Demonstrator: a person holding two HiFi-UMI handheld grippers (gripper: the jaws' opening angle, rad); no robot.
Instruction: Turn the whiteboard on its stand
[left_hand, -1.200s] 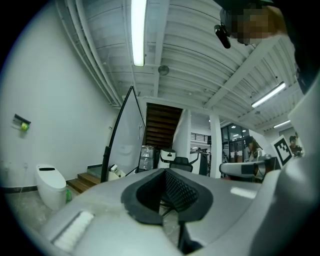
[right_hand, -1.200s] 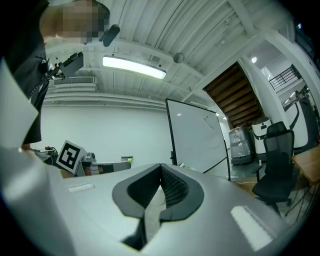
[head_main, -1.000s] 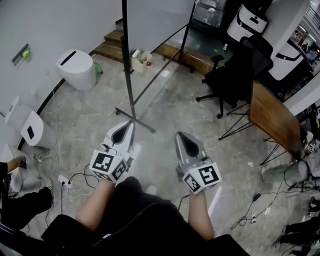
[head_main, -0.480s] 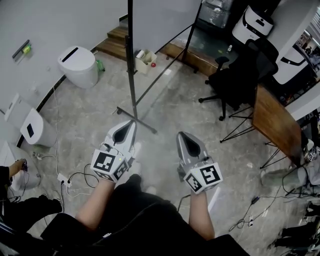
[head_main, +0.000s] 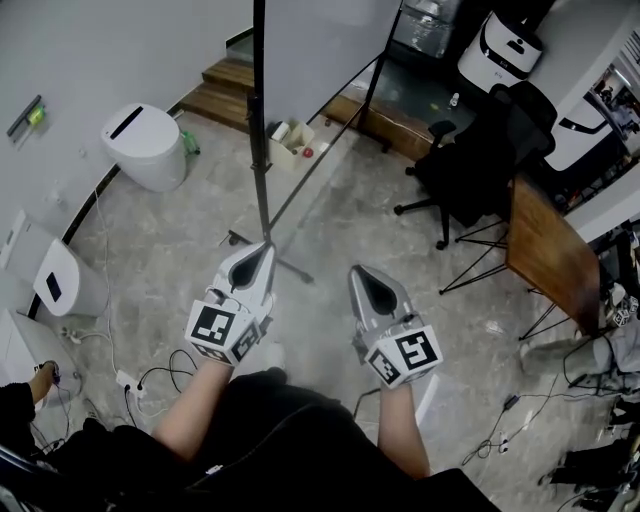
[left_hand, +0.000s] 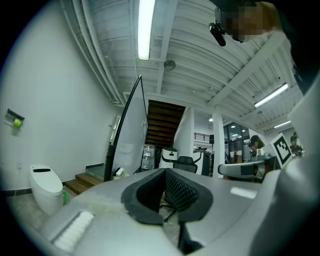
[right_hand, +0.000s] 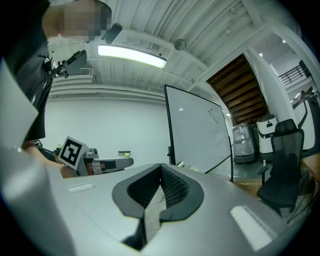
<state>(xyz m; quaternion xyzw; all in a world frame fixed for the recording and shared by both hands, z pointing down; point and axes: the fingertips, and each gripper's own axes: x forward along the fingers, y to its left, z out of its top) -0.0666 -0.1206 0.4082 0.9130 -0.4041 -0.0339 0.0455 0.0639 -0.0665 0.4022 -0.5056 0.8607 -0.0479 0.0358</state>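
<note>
Seen from above, a person holds two grippers side by side and level over a pale stone floor. The left gripper has its jaws pressed together on nothing, and the right gripper is likewise closed and empty. The whiteboard stands upright on its black stand just ahead, the stand's foot near the left gripper's tip, with neither gripper touching it. A black office chair and a wooden table stand to the right, and a white bin sits by the left wall.
</note>
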